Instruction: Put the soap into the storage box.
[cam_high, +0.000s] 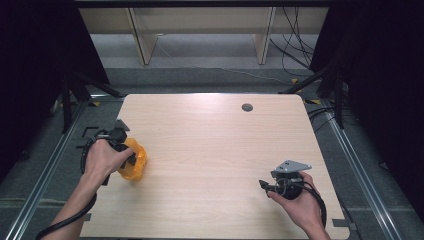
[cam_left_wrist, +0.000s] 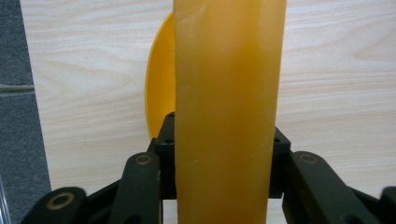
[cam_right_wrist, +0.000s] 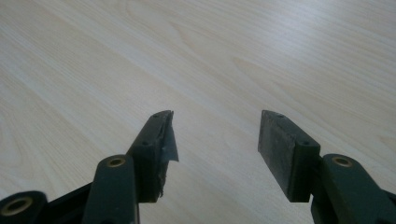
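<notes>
A yellow-orange plastic object (cam_high: 134, 160) sits at the left side of the wooden table (cam_high: 215, 145). My left gripper (cam_high: 129, 159) is shut on it, held by a hand at the table's left edge. In the left gripper view the object's thick translucent orange wall (cam_left_wrist: 229, 107) runs upright between the two black jaws, with a curved yellow rim (cam_left_wrist: 161, 88) behind it. My right gripper (cam_high: 264, 186) is at the table's front right, pointing left. Its jaws stand open over bare wood, and its fingertips (cam_right_wrist: 156, 135) hold nothing.
A small grey grommet (cam_high: 247, 107) is set in the table near its back edge. Dark curtains stand on both sides. Wooden shelf legs (cam_high: 142, 37) and cables (cam_high: 295, 50) are on the floor beyond the table.
</notes>
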